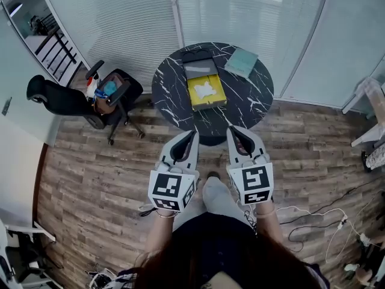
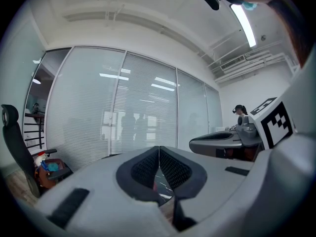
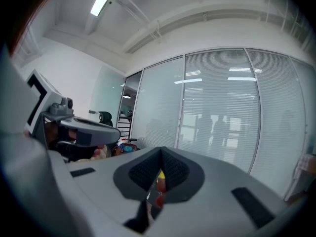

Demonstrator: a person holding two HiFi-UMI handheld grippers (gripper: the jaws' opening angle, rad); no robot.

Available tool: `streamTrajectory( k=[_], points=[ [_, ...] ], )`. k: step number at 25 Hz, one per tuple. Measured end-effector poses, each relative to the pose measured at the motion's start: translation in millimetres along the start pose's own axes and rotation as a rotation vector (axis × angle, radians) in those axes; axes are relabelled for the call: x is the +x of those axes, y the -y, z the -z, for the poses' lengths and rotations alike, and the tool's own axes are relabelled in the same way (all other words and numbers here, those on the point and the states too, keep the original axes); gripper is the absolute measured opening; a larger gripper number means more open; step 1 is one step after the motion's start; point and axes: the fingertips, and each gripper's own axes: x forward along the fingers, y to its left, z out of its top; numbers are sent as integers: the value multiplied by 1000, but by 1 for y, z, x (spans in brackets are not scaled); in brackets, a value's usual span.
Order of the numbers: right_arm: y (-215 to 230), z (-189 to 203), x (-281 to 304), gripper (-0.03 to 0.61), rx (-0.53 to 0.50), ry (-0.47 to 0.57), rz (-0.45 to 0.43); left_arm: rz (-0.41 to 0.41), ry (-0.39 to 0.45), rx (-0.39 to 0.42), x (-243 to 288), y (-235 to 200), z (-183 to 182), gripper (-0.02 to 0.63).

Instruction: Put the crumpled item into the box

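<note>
A round black marble table [image 1: 252,104] stands ahead of me in the head view. On it sits an open yellow box [image 1: 210,103] with a white crumpled item [image 1: 204,90] lying inside. Both grippers hang over the wooden floor, short of the table's near edge. My left gripper [image 1: 189,136] has its jaws pressed together with nothing between them, and in the left gripper view the left gripper [image 2: 159,151] shows its pads meeting. My right gripper [image 1: 233,131] is shut and empty too, and the right gripper view shows the right gripper [image 3: 161,156] the same way.
Behind the yellow box lie a grey tray [image 1: 200,69] and a teal flat piece [image 1: 242,62]. A black office chair [image 1: 90,98] with things on its seat stands left of the table. Cables [image 1: 319,221] trail on the floor at the right. Glass walls with blinds close the back.
</note>
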Motion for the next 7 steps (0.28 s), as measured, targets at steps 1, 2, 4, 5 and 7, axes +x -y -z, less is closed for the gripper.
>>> streamTrajectory(
  k=[1,2,4,5,7],
  points=[
    [-1,0,-1,23,1,0,0,1,1,-1,-1,1,0,28],
    [-2,0,-2,23,1,0,0,2,2,-2,-3,2,0,28],
    [-3,-1,-4,23,0,1,1,2,3,-4,-5,2,-1,28],
    [-4,-2,-4,23,0,1,2,2,4,-4,-6,2,-1,28],
    [-5,-2,-4,23,-1,2,4,2,5,-5,-8,1,0,28]
  ],
)
